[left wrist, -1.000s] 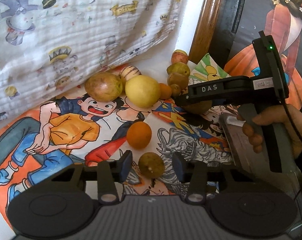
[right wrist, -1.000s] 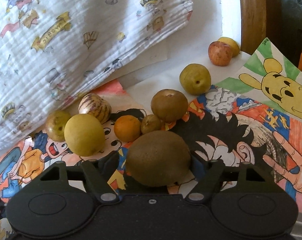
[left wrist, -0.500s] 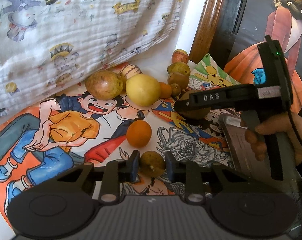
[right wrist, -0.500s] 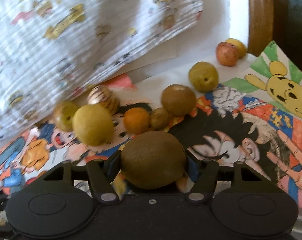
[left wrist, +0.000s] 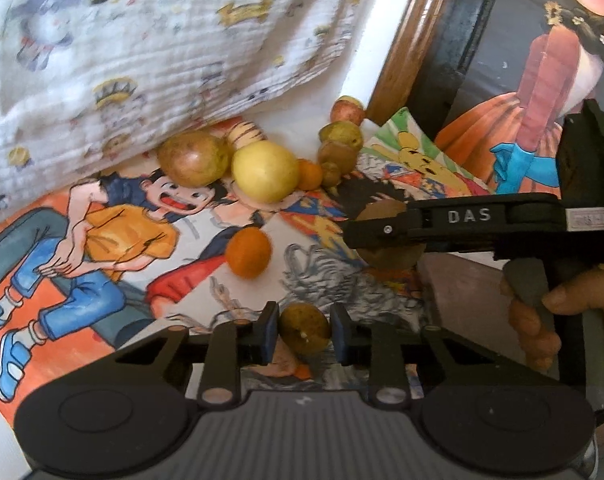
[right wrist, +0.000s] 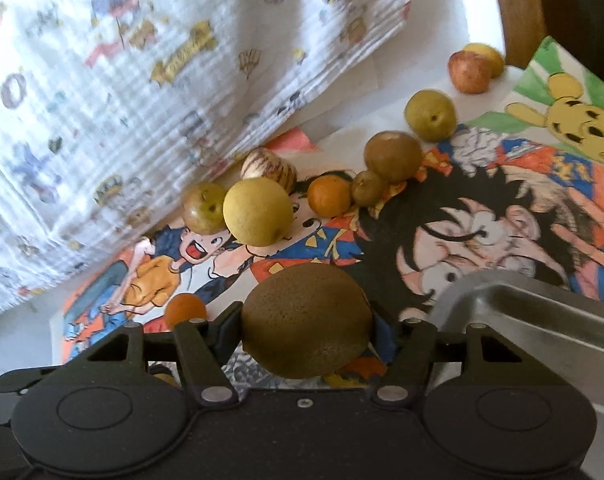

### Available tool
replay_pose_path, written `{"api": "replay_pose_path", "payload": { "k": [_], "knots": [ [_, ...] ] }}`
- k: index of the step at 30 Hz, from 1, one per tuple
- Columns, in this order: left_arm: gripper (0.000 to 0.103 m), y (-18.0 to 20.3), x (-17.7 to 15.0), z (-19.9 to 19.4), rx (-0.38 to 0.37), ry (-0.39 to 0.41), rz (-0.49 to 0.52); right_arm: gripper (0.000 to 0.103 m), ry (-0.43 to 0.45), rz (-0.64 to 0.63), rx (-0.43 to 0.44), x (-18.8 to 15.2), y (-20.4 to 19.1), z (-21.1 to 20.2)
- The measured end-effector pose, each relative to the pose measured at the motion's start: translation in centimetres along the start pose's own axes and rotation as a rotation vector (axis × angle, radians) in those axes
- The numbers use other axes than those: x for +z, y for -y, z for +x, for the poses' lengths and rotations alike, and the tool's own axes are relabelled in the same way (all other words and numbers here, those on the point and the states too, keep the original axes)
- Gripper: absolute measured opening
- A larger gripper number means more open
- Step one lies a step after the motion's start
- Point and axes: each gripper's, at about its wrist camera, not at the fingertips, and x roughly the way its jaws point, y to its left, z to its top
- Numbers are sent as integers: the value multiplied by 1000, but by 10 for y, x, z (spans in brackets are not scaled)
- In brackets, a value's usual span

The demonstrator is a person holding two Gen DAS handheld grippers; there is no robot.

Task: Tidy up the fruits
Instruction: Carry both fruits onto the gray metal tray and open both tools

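A brown fruit [right wrist: 306, 320] is being pinched by the right gripper [right wrist: 306, 330] and a small fruit [left wrist: 304, 328] by the left gripper [left wrist: 304, 334], while many fruits are lying unsorted.

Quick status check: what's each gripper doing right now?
Left gripper: closed on the small brownish-green fruit.
Right gripper: closed on the large brown fruit, beside the metal tray.

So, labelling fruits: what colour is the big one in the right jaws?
Brown, matte: the large round fruit, clearest in the right wrist view.
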Motion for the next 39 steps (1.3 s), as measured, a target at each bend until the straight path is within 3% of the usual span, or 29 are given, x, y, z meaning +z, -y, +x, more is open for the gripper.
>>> {"api": "replay_pose_path", "payload": {
  "k": [6,16,28,39],
  "knots": [
    [30,33,7,3,-58,11,42,66,75,27,-30,-4,17,-50],
    [30,91,22,42,-156,73,185,66,168,49,-225,-28,71,-109],
    [30,119,31,93,-194,34,312,66,198,-54,-349,-56,107,-113],
    [30,126,25,107,-174,-3,369,66,173,-100,-371,-64,111,-101]
  ]
}}
